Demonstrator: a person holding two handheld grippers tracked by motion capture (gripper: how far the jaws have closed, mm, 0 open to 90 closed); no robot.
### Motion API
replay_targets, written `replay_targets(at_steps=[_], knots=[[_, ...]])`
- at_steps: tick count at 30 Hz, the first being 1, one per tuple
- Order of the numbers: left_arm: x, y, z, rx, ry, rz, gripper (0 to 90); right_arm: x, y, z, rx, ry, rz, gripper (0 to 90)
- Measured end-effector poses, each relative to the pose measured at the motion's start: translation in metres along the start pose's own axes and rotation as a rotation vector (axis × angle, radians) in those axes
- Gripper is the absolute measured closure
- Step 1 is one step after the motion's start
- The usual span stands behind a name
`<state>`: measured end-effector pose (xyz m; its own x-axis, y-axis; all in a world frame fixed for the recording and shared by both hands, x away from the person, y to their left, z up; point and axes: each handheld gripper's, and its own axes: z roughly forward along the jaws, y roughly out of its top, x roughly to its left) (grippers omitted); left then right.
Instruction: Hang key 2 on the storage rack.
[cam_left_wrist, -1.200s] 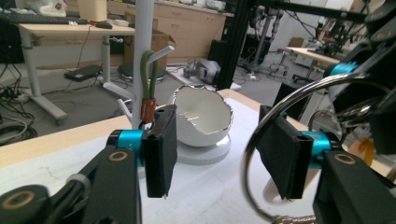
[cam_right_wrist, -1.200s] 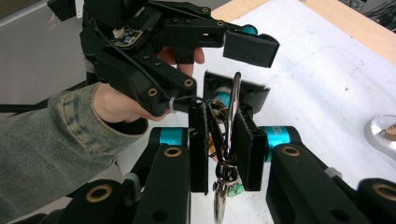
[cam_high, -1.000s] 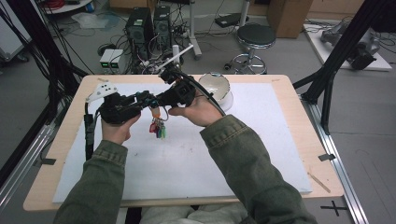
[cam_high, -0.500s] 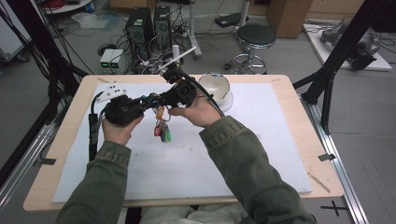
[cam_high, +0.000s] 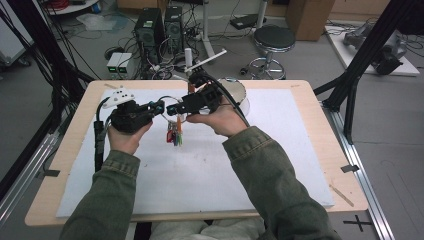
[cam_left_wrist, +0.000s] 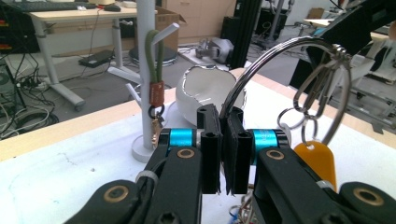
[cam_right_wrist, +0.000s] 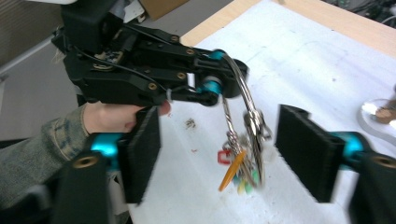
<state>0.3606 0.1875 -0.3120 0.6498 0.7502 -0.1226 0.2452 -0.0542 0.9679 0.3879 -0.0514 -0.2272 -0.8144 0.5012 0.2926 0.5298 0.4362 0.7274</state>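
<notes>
Your right tool (cam_right_wrist: 219, 158) has just spread off the key ring (cam_high: 172, 107), whose keys dangle between its jaws; your left tool (cam_left_wrist: 226, 140) pinches that ring above the worktop (cam_high: 280, 165), near the white bowl (cam_left_wrist: 205, 91); handover done, placing remains

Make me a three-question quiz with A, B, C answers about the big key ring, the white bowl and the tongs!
1. Where is the big key ring?
A. Held up over the table
B. Inside the bowl
C. On the floor

2. What colour is the bowl behind the left tongs?
A. Red
B. White
C. Black

3. How are the right tongs?
A. Shut on the bowl
B. Shut on the ring
C. Open

Answers:
1 A: the left tongs pinch the ring and its tags dangle above the white mat.
2 B: its inside shines white in the left gripper view.
3 C: the jaws have just been opening and stand apart, with the ring and keys hanging between them untouched.
</notes>
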Motion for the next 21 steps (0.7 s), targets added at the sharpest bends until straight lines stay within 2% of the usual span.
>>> replay_targets(at_steps=[6,13,21], knots=[[0.007,0.000,-0.001,0.004,0.012,-0.014,86.2,-0.014,-0.013,-0.011,-0.036,-0.055,0.038,12.6],[0.012,0.001,-0.002,0.005,0.029,-0.021,86.5,-0.030,-0.031,-0.026,-0.081,-0.117,0.034,10.6],[0.019,0.005,-0.001,0.009,0.041,-0.028,86.8,-0.046,-0.053,-0.043,-0.127,-0.184,0.057,10.5]])
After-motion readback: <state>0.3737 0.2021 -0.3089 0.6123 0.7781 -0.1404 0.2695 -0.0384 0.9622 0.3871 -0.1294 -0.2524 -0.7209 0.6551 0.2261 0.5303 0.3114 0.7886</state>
